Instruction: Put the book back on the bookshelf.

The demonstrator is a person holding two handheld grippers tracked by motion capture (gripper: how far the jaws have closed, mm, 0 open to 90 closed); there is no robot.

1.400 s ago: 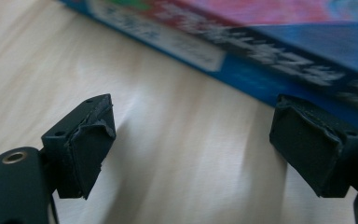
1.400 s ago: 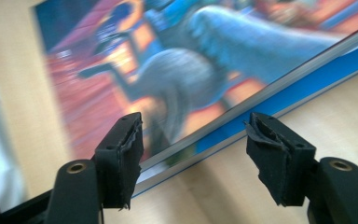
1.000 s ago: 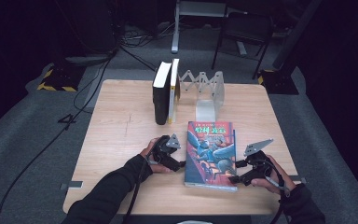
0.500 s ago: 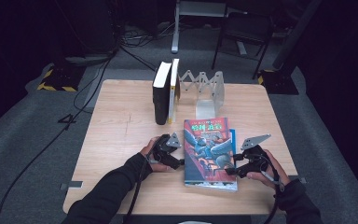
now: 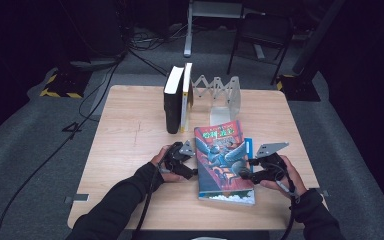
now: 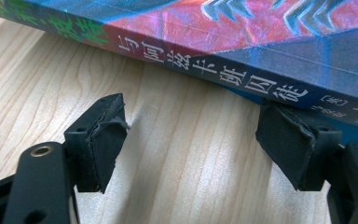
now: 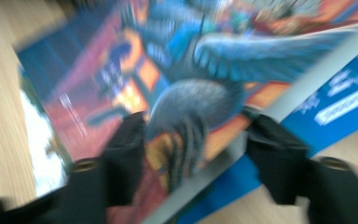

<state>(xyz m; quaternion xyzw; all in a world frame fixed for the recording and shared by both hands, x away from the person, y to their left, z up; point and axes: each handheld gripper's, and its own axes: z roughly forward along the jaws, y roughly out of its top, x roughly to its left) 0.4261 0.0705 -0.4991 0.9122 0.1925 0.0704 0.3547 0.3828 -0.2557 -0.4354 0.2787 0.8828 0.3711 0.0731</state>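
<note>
Both tools at the paperback, neither pinching it.
Left tool point(image 6: 191, 144) spread, at the spine; right tool point(image 7: 193, 158) spread, over the right edge. Paperback point(image 5: 223, 155) lies on a blue book point(image 5: 249, 148), worktop point(image 5: 130, 130) near-centre. Likely light, flexible, glossy: grip spine side.

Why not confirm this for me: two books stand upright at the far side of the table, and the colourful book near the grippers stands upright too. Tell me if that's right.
Not quite. The colourful book lies flat on the table, cover up, between the left gripper and the right gripper, as the high view shows. The two books at the far side do stand upright.
</note>
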